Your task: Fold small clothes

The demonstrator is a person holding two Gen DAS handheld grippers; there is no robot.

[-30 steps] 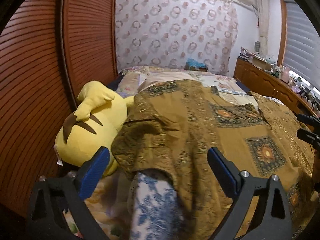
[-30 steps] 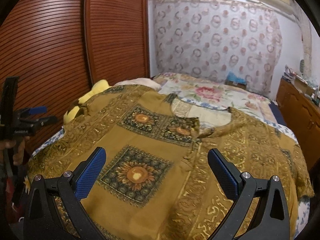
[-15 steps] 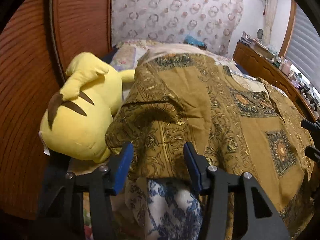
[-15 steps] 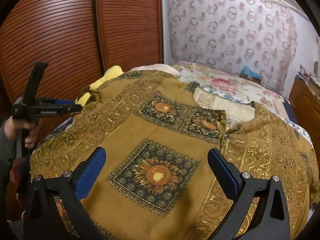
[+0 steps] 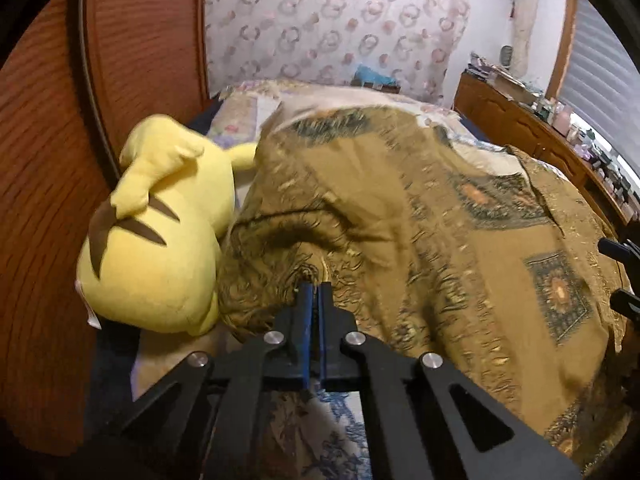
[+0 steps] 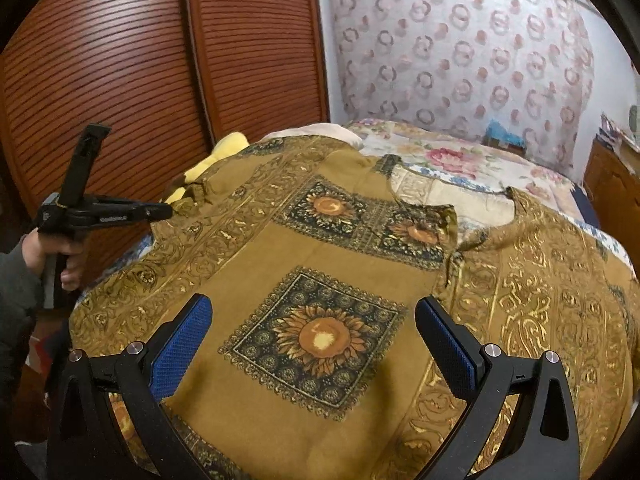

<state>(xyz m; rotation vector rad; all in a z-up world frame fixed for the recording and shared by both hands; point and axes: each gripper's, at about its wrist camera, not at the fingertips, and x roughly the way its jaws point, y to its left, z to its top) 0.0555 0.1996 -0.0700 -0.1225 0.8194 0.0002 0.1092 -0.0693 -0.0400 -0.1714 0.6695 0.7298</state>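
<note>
A mustard-brown patterned shirt (image 6: 320,240) with sunflower squares lies spread on the bed; it also shows in the left wrist view (image 5: 420,232). My left gripper (image 5: 315,288) is shut on the shirt's left sleeve edge, the fabric bunched at its tips. It appears from the side in the right wrist view (image 6: 160,212), held by a hand at the shirt's left edge. My right gripper (image 6: 312,316) is open and empty, just above the shirt's near hem with a sunflower square between its fingers.
A yellow plush toy (image 5: 160,240) lies beside the sleeve, against the brown slatted wardrobe doors (image 6: 140,80). A floral bedspread (image 6: 440,156) covers the bed. A wooden dresser (image 5: 540,140) with clutter runs along the right.
My left gripper moved forward to the sleeve and closed from wide open to shut on its edge. My right gripper stayed open and shifted slightly lower over the shirt.
</note>
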